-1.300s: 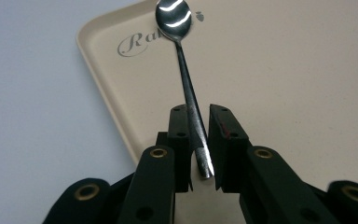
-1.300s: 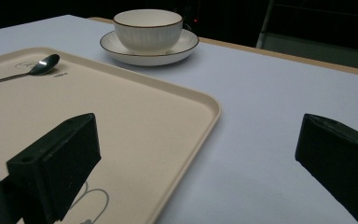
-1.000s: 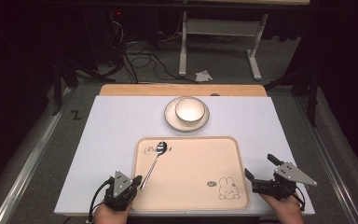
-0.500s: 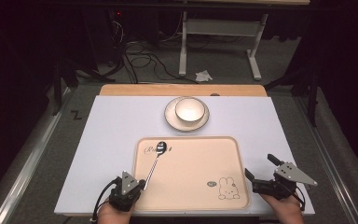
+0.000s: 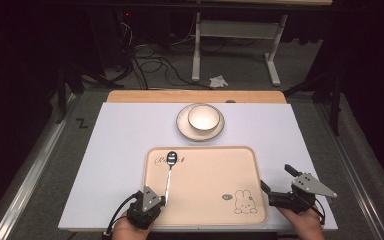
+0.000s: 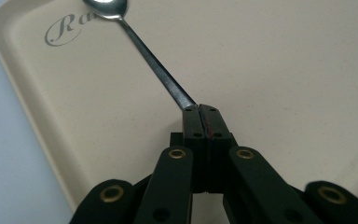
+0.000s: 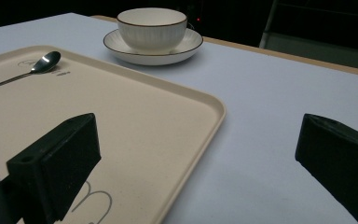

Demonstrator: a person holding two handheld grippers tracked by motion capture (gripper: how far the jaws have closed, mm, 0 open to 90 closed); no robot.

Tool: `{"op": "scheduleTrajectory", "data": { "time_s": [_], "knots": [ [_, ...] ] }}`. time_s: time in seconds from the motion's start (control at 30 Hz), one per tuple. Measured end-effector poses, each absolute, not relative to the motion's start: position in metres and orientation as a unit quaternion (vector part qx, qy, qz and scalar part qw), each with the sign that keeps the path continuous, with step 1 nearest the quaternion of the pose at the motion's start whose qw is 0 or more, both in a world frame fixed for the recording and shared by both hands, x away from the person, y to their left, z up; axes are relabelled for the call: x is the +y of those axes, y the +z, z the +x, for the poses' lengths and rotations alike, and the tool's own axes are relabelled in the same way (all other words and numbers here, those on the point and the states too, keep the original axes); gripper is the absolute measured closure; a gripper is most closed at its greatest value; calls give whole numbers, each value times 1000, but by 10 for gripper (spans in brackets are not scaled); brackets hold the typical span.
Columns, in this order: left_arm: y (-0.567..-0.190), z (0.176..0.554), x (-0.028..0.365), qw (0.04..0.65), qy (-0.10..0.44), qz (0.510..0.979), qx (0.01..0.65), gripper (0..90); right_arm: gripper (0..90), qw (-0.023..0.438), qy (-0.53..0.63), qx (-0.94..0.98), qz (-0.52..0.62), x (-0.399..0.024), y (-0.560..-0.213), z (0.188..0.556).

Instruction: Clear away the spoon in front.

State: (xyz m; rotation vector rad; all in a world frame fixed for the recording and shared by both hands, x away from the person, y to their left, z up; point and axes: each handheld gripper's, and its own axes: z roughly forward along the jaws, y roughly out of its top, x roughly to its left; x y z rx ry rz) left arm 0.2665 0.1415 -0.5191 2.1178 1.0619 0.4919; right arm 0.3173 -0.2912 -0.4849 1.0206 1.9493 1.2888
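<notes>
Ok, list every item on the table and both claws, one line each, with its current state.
spoon: lying on the tray, handle end clamped in the left claw.
tray: flat on the table, holding the spoon.
bowl: upright on the saucer, looks empty.
saucer: on the table beyond the tray.
left claw: shut on the spoon handle.
right claw: open, straddling the tray's right edge.

A dim lab or studio: a white-topped table point(image 5: 130, 150), loose floor cables point(image 5: 150, 60), and a bare metal stand point(image 5: 235, 35) behind.
</notes>
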Motion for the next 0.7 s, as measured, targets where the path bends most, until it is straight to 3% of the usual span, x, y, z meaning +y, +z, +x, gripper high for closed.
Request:
{"op": "scheduleTrajectory", "data": {
  "time_s": [0.6,0.7],
  "knots": [
    [-513,273,139,384,178,811,405,899,5,292,482,732,383,-292,-485,317],
    [-508,274,151,397,184,798,414,851,6,291,483,731,384,-292,-485,317]
  ]
}}
